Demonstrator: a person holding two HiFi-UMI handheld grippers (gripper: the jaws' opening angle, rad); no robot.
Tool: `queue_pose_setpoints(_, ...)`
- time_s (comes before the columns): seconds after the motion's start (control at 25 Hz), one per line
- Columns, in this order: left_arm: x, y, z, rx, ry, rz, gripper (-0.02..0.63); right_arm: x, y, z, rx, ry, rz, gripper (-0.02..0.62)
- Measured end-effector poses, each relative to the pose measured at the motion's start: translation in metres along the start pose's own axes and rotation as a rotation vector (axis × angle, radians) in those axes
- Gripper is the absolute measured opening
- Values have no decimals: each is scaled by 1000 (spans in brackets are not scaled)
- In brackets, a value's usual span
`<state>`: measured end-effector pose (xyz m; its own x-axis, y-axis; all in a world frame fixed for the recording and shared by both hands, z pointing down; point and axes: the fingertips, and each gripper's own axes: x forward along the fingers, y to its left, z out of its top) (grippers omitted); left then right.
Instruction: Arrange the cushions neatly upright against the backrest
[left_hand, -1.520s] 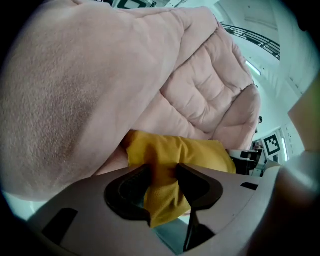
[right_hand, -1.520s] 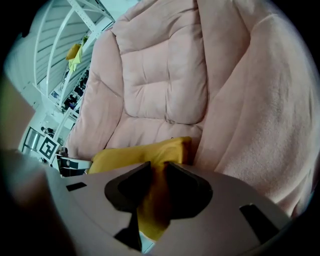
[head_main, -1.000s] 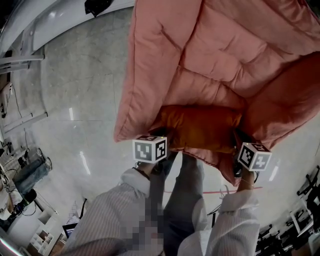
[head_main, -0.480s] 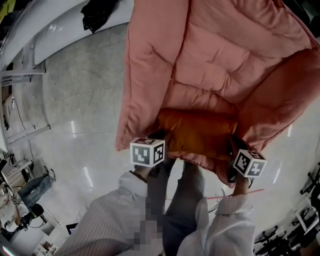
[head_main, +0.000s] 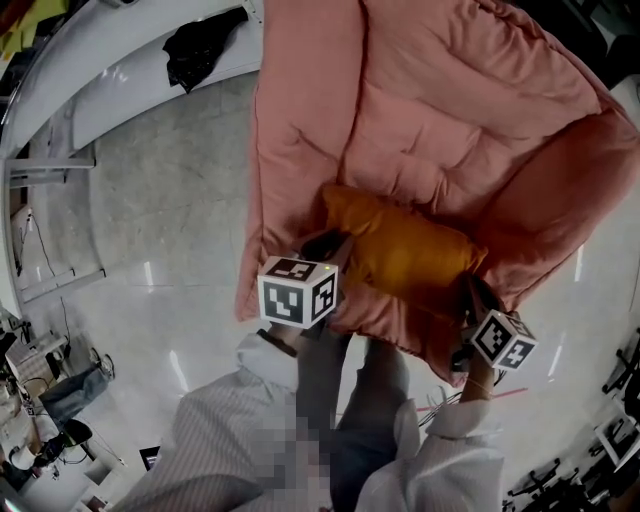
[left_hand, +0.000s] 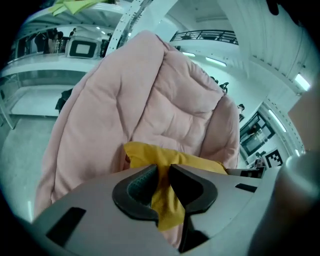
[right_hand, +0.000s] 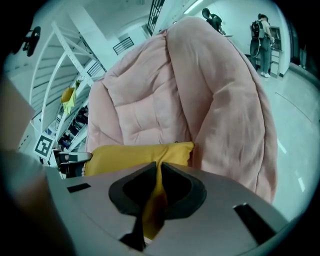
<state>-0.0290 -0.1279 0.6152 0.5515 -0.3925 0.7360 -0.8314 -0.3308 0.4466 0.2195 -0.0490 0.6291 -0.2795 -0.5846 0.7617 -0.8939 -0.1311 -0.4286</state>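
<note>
An orange-yellow cushion (head_main: 400, 252) lies on the seat of a big padded pink lounge chair (head_main: 440, 110). My left gripper (head_main: 335, 245) is shut on the cushion's left corner (left_hand: 165, 192); its jaws have just been closing on the cloth pinched between them. My right gripper (head_main: 470, 290) is shut on the cushion's right corner (right_hand: 155, 197). In the left gripper view the cushion (left_hand: 175, 162) lies across the chair's seat with the pink backrest (left_hand: 160, 95) rising behind it. In the right gripper view the cushion (right_hand: 135, 155) lies under the backrest (right_hand: 145, 105).
The pink chair stands on a glossy grey floor (head_main: 150, 220). A dark garment (head_main: 200, 50) lies on a white curved ledge at the upper left. Stands and gear crowd the floor's lower left edge (head_main: 50, 390). People (right_hand: 262, 35) stand far off in the right gripper view.
Both grippers have lifted the cushion and carried it further into the chair's seat. The left gripper has moved more, so the cushion now sits tilted in the head view.
</note>
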Motion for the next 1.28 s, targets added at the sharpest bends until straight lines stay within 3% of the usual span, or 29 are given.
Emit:
queue_pose_setpoints(0.52, 28, -1, 75, 60, -60, -14, 92, 19, 1, 95, -81, -155, -52, 41)
queue_pose_setpoints(0.88, 57, 4, 42, 71, 62, -5, 92, 28, -22, 68, -114, -74, -115, 41)
queue_pose_setpoints(1.28, 73, 19, 12, 43, 111, 8, 94, 45, -31, 38, -129, -2, -149, 41)
